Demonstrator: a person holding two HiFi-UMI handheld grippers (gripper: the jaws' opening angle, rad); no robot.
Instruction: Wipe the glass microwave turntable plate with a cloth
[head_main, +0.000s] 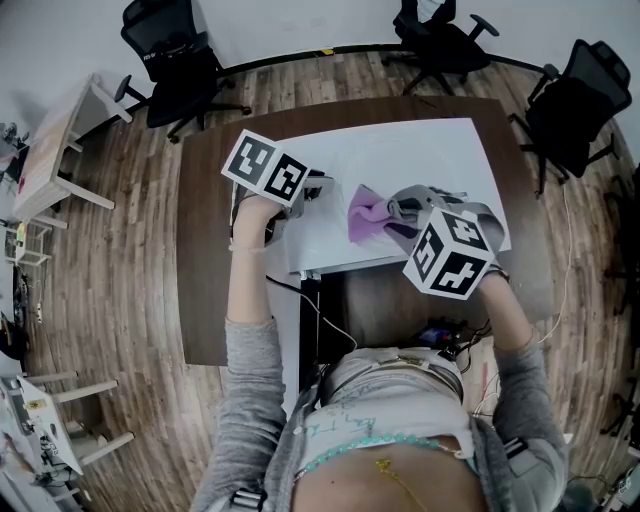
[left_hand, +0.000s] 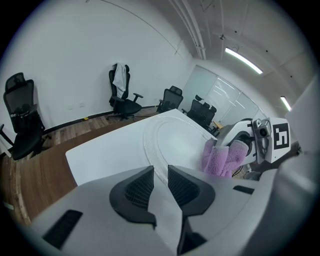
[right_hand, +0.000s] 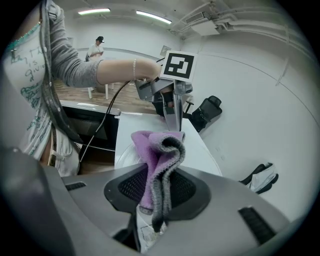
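Left gripper view: left gripper (left_hand: 160, 172) had its jaws closed narrowly on the near rim of the plate (left_hand: 172, 140), and the rim ran straight into the gap between the pads. I read this as a steadying grip. The clear plate lay flat on the white board (left_hand: 105, 145).

Right gripper view: right gripper (right_hand: 162, 185) was clamped on the cloth (right_hand: 157, 150), a purple and grey fold bunched upright between the pads, with a loose end hanging below them. The plate edge (right_hand: 125, 152) showed just behind the cloth.

Head view: the cloth (head_main: 365, 212) sat over the plate's right side, opposite the rim held by the left gripper (head_main: 318, 188). The glass itself was too faint to make out in this view. Whether the cloth touched the glass or hung just above it could not be told.

Step in hand, as judged: wiping under way or about to start, with one gripper bracing and the other carrying the cloth.

Next move calls for:
- pressing the cloth flat onto the glass
- sweeping it across the plate toward the held rim
- keeping the left grip firm so the plate does not slide
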